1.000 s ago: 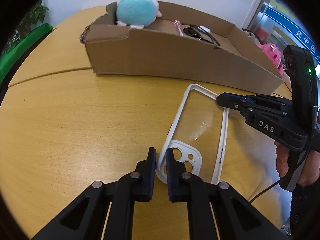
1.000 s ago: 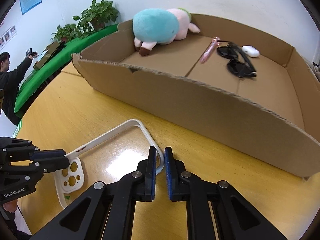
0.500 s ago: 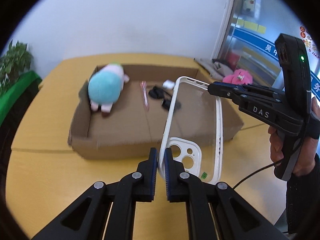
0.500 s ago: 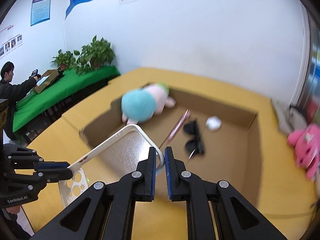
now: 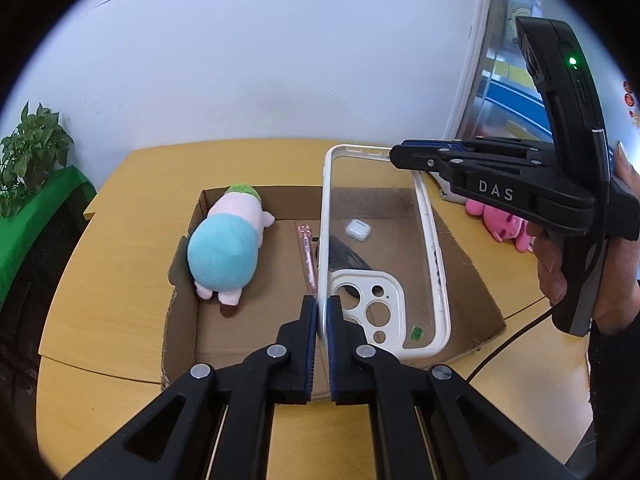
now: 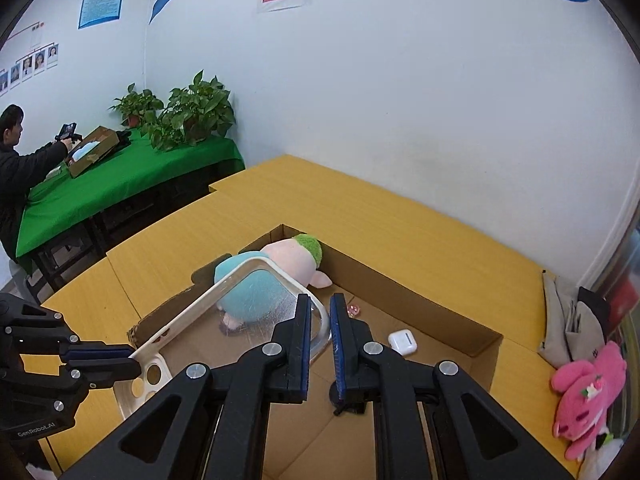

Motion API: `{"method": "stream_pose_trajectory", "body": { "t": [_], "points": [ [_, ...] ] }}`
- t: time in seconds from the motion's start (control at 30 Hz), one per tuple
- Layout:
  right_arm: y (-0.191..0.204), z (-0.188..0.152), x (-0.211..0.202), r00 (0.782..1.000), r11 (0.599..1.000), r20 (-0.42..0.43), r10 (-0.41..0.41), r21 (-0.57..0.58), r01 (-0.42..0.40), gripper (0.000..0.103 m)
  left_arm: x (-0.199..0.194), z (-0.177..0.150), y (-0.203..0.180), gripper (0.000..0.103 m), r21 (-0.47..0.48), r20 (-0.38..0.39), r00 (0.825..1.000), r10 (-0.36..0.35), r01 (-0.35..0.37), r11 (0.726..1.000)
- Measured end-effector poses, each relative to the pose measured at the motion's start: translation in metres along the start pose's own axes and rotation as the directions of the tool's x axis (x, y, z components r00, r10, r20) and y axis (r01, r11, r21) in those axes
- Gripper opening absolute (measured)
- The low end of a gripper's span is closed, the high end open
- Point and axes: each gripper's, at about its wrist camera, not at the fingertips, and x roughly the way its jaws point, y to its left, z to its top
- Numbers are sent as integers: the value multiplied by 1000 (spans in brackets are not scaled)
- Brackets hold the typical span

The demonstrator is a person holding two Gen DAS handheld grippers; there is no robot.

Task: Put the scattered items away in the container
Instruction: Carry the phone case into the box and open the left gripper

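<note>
An open cardboard box (image 5: 472, 280) sits on a yellow table (image 5: 100, 300). Inside lie a blue and pink plush toy (image 5: 224, 248) at 9 o'clock, a pink pen (image 5: 308, 256) mid-box, and a white earbud case (image 5: 357, 230) toward 1 o'clock. A clear phone case (image 5: 380, 248) with white rim hangs above the box, long axis running from 6 to 12 o'clock, camera cutout nearest. The left gripper (image 5: 322, 312) has its jaws clamped on the case's near edge. The right gripper (image 6: 320, 328) has jaws slightly parted around the far end; whether they touch the rim is unclear.
</note>
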Motion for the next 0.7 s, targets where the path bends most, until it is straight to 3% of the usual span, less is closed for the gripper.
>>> {"method": "stream_pose_trajectory", "body": {
  "t": [0.3,0.7],
  "points": [
    [-8,6,81,994,998,-92,63,16,-61,10,49,12,33,4,-23,-104,994,46,-48,999],
    [-12,-32,182,962,990,-238,136,73,-122,10,116,-12,54,4,-52,-267,960,79,-96,994]
  ]
}}
